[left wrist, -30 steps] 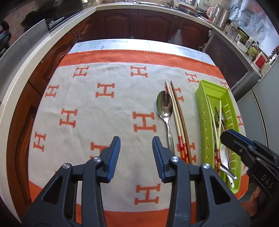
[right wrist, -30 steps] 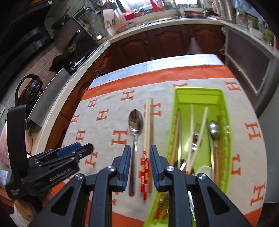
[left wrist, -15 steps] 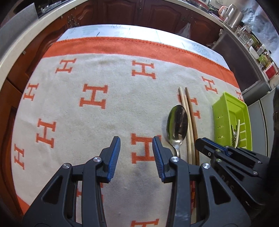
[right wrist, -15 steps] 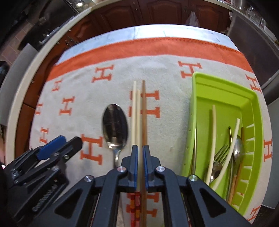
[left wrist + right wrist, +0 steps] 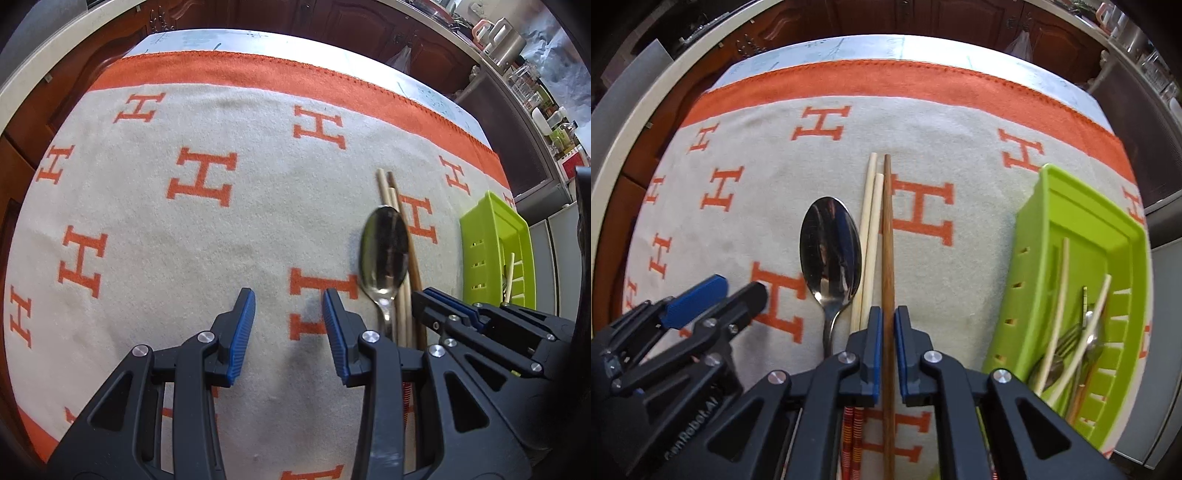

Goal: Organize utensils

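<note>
A dark wooden chopstick [image 5: 887, 236] lies lengthwise on the cloth, the right gripper [image 5: 885, 325] straddling its lower shaft with the jaws drawn nearly together; whether the pads actually pinch it or sit just beside it cannot be told. Two pale chopsticks [image 5: 868, 229] with red-and-yellow banded ends lie touching it on the left, and a steel spoon [image 5: 830, 254] rests bowl-up just beside those. A thin, stiff, light stick like this one likely rolls or pivots easily, so a hold near the thicker lower half, square across the shaft, seems the safer choice; the polished spoon would probably be slippery and best taken at the handle.

To the right stands the green plastic utensil tray [image 5: 1030, 258], slotted along its wall, holding more pale sticks, a fork and a spoon. The left gripper [image 5: 289, 325] hovers over bare cloth left of the spoon, its blue-lined jaws wide apart and holding nothing.

All rest on a grey blanket [image 5: 757, 229] with an orange border, patterned with large orange "H" letters. The left gripper's body carries partly legible white lettering that appears to read "GenRobot.AI". Kitchen cabinets and a kettle [image 5: 504, 37] ring the background.
</note>
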A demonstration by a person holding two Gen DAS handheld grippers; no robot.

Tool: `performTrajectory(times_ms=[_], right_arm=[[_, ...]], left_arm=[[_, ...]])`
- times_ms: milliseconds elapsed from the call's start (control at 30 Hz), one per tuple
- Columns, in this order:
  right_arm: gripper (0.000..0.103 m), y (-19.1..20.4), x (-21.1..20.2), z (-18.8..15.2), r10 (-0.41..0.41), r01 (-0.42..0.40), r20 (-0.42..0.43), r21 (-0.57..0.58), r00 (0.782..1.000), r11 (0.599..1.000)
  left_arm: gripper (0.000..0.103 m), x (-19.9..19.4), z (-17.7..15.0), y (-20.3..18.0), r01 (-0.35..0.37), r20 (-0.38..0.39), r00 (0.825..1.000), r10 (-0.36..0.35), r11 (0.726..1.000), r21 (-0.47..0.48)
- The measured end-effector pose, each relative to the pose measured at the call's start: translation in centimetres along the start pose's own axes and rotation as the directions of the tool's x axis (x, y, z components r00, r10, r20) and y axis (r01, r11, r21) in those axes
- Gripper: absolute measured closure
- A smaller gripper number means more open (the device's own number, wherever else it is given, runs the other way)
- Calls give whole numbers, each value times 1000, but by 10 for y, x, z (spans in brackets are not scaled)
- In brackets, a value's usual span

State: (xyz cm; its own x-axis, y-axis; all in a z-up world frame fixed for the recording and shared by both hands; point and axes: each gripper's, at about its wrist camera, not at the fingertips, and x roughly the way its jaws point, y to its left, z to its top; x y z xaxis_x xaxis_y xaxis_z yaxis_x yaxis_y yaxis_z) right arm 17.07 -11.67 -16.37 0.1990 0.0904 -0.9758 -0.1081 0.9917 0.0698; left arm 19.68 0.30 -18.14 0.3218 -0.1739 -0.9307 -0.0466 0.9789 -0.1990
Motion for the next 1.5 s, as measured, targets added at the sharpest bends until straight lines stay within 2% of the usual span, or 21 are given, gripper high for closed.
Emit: performTrajectory(times_ms=[167,300,567,767,933,1100,1233,1333,1500], right_arm=[[97,-5,-3,-9,149,-148,0,58,989,987],[97,-17,-19,-18,233,-238,54,126,971,963],[97,-55,-58,-43,308,-337,167,188,937,923],[97,-93,-89,-72,294,-356,258,239,920,904],[97,-117,-104,-88,223,-313,312,274,923,909],[96,-130,-98,-100,176,-263,289,296,941,918],[95,-131,-85,-105,110,-177,235,288,966,941],[95,-131,-82,-109,97,-164,231,287,968,944],[95,-126,-88,-113,106,-179,266,269,958,946]], left_arm=[[68,-3,-7,0,8,-3,1000,-8,1000,9],[68,-7,-14,1,17,-10,1000,-17,1000,7],[68,-6,-21,-14,-20,8,1000,19,999,49],[69,-5,-25,-31,-35,1,999,35,996,76],[69,-3,-27,-43,-96,22,995,95,992,86],[69,-1,-31,-54,-147,36,989,144,983,108],[69,-1,-33,-62,-159,42,987,155,980,118],[68,0,-33,-66,-166,48,986,161,978,123],[68,0,-34,-65,-159,49,987,154,980,119]])
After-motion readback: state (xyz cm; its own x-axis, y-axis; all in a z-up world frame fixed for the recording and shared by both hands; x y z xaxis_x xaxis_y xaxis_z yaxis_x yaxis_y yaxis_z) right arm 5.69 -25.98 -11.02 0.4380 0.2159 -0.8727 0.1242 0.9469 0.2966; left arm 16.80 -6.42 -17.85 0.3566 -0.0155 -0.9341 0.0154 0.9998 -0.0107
